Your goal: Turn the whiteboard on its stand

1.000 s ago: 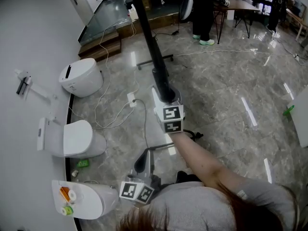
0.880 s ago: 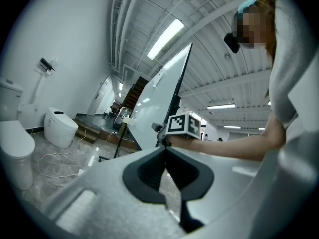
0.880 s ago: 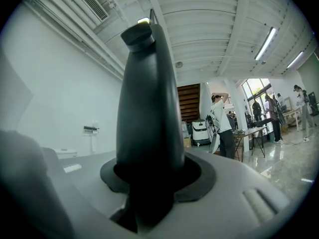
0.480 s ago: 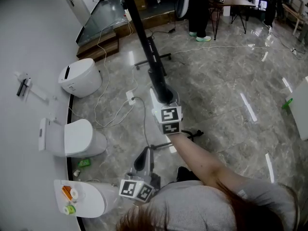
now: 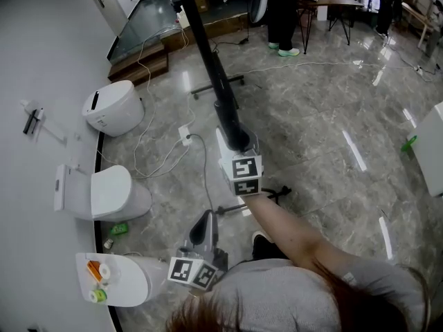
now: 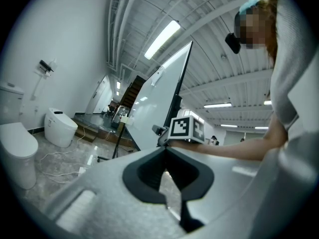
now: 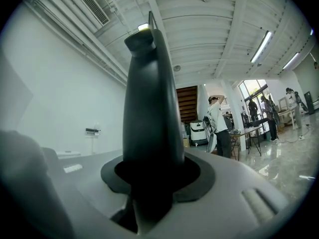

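In the head view the whiteboard (image 5: 208, 54) shows edge-on as a long dark bar running from the top down to my right gripper (image 5: 235, 140). That gripper is shut on the board's near edge, its marker cube (image 5: 242, 175) toward me. In the right gripper view the dark frame edge (image 7: 152, 108) stands straight up between the jaws. My left gripper (image 5: 204, 227) is lower and nearer, apart from the board, with its jaws together and nothing in them. The left gripper view shows the white board face (image 6: 159, 103) tilted, with the right gripper's cube (image 6: 187, 128) at its edge. The stand's feet (image 5: 218, 85) rest on the marble floor.
Three white toilets (image 5: 114, 109) (image 5: 104, 196) (image 5: 118, 286) line the left wall. A socket block with cables (image 5: 187, 140) lies near the stand. A person (image 5: 287, 12) stands by a table (image 5: 332, 5) at the back. Wooden steps (image 5: 145, 64) are at the back left.
The right gripper and the board edge it holds have shifted a little across the floor, and the board's far end has swung left. The left gripper has drifted slightly left and nearer.
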Motion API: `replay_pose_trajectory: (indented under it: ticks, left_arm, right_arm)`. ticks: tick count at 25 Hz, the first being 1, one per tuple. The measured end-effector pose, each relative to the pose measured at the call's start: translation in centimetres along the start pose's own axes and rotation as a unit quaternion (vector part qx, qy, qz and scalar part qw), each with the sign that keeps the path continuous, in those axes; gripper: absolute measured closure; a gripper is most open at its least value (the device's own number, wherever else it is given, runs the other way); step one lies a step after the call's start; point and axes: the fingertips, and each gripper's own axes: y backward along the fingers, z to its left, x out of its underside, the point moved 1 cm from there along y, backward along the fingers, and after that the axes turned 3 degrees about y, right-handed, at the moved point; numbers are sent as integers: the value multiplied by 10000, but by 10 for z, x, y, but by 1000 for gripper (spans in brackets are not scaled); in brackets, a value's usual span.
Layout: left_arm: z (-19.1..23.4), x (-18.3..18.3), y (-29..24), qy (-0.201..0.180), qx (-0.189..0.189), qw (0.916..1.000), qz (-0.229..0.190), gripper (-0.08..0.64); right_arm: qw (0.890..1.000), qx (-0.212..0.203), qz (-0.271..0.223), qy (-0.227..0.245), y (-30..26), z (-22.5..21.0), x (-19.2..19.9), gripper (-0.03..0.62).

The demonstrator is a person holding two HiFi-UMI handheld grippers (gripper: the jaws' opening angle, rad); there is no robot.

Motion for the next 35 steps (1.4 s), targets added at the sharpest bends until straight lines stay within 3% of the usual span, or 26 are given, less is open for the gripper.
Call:
replay_pose_trajectory:
  ticks: [14, 35]
  left_arm:
    - [-22, 9, 43, -22, 29, 10000, -72, 558]
    - [-44, 30, 113, 236, -311, 9991, -154, 560]
  right_arm:
    - [9999, -44, -86, -102, 44, 21, -2, 442]
    - [9997, -113, -218, -94, 93, 41, -11, 426]
